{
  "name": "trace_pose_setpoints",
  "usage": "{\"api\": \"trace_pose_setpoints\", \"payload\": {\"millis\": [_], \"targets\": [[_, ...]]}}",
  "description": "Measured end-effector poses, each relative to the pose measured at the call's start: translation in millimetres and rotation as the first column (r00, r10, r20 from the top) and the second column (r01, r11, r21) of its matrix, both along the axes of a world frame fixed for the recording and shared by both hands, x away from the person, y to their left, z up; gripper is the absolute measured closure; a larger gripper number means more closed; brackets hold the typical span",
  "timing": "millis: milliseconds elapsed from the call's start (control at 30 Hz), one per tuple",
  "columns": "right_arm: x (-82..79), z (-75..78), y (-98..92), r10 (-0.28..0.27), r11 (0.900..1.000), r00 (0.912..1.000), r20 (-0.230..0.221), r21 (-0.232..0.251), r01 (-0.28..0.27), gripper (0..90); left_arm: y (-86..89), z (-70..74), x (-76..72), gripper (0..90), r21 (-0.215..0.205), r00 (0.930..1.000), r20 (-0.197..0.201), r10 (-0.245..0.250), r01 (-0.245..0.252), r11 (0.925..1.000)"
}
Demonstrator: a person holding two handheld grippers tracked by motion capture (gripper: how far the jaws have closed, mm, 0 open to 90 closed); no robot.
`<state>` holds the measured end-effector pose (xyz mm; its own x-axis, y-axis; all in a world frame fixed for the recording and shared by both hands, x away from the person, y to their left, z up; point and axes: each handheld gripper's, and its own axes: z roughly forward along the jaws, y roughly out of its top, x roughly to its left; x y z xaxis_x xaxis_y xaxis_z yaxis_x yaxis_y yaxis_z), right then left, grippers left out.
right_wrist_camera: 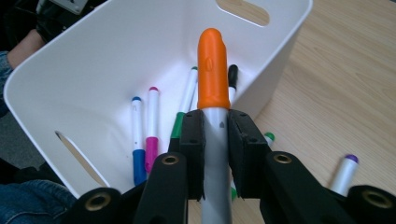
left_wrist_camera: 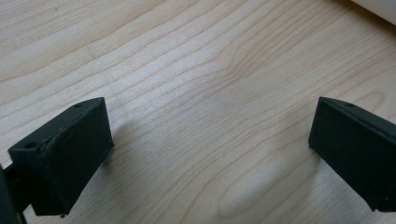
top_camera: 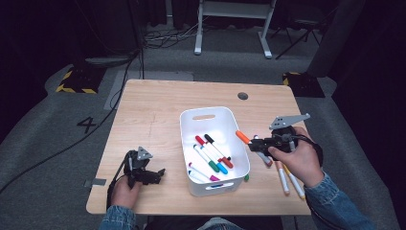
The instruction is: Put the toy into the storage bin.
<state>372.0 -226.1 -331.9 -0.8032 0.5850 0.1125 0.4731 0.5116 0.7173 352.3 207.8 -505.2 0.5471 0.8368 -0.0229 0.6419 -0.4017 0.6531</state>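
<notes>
A: Marker (right_wrist_camera: pixel 213 70), orange cap, grey barrel: where is it?
B: Clamped between the right gripper (right_wrist_camera: pixel 215 140) fingers, cap forward, held over the near rim of the bin (right_wrist_camera: pixel 84 70). In the high view the cap pokes just past the bin's right wall.
A: Open room?
B: Bin sits mid-desk (top_camera: pixel 153 110); bare wood lies behind it and to its left. On its right, loose markers (top_camera: pixel 287 179) lie close under the right hand (top_camera: pixel 299 163), near the desk's front right corner.
A: Bin contents?
B: Several markers: blue, pink, green, red and black caps, lying flat.
A: Left gripper (left_wrist_camera: pixel 210 140)?
B: Fingers wide apart, nothing between them, low over bare desk near the front left edge.
</notes>
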Motion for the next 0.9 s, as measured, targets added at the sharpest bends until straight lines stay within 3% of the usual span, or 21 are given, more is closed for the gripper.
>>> {"api": "trace_pose_setpoints", "payload": {"millis": [233, 533, 733, 900], "targets": [[5.8, 1.7, 17.7, 0.031, 1.000, 0.9993, -0.018, 0.004, -0.031, 77.6, 0.0, 0.0, 0.0, 0.0, 0.000, 1.0000, 0.000, 0.001, -0.001, 1.0000], [3.7, 8.8, 43.8, 0.090, 0.996, 0.9959, -0.010, 0.018, -0.090, 77.6, 0.0, 0.0, -0.1, 0.0, 0.000, 1.0000, 0.000, 0.001, -0.001, 1.0000], [4.2, 7.6, 58.4, 0.120, 0.992, 0.9926, -0.020, 0.030, -0.119, 77.6, 0.0, 0.0, -0.1, 0.0, 0.000, 1.0000, 0.000, 0.001, -0.001, 1.0000], [4.6, 3.5, 65.8, 0.141, 0.990, 0.9898, -0.024, 0.013, -0.140, 77.6, 0.0, 0.0, -0.1, 0.0, 0.000, 1.0000, 0.000, 0.001, -0.001, 1.0000]]}}
